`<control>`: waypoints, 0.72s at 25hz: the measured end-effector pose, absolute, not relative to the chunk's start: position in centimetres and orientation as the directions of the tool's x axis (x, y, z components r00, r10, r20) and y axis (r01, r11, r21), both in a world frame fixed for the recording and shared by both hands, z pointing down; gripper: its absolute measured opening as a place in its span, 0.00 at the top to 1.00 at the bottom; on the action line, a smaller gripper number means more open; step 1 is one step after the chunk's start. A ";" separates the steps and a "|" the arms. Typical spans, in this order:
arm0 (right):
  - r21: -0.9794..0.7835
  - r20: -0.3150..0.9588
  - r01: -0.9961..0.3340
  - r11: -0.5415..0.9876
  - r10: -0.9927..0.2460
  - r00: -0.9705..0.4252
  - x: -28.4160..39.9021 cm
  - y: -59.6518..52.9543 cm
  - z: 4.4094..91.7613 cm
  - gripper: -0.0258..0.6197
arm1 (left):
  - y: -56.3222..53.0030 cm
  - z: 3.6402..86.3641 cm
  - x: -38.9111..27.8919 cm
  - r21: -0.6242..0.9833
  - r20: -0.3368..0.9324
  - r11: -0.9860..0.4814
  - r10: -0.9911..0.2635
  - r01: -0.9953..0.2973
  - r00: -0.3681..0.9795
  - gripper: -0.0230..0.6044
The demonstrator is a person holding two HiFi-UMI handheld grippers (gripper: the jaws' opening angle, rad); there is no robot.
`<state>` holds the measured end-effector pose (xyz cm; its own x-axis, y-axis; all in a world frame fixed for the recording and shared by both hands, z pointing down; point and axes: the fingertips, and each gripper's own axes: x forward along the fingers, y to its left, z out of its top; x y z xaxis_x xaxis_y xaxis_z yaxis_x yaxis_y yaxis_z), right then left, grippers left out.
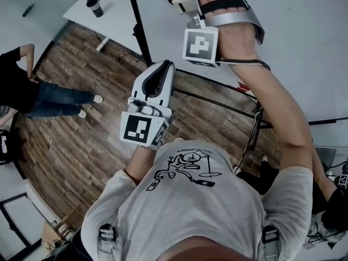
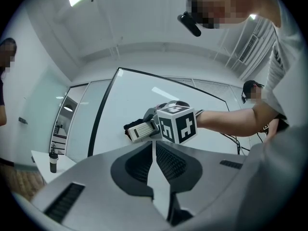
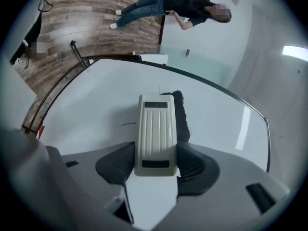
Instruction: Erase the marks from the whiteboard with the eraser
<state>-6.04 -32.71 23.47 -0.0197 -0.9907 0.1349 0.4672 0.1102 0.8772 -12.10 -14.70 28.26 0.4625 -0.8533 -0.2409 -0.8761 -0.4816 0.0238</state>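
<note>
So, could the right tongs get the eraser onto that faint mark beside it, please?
Probably yes: the right tongs grip the eraser at the whiteboard, with only bare board between it and the mark.

Eraser — cream plastic back w/ ribs, black felt pad showing along one side — sits felt-side against the whiteboard, clamped lengthwise betw. the right gripper's jaws. The board is glossy white w/ a dark frame and mostly clean — one faint thin mark lies just beside the eraser.
</note>
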 end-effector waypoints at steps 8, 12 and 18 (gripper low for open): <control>0.870 0.103 0.487 0.085 -0.995 -0.011 -5.7 -32.9 24.0 0.56 | -14.3 28.0 -11.7 0.021 -0.246 -0.489 -0.848 -0.872 0.469 0.90; 0.861 0.128 0.496 0.108 -0.992 -0.005 -4.9 -32.7 25.8 0.56 | -14.4 28.3 -11.7 0.025 -0.237 -0.485 -0.853 -0.874 0.466 0.90; 0.840 0.162 0.526 0.137 -0.987 -0.002 -3.4 -32.7 29.9 0.56 | -14.7 28.8 -11.9 0.030 -0.217 -0.478 -0.861 -0.878 0.461 0.90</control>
<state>-3.40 -32.70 29.93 -0.0018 -0.9867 0.1624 0.5257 0.1372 0.8396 -11.87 -14.73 28.78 0.4610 -0.8606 -0.2165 -0.8779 -0.4779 0.0303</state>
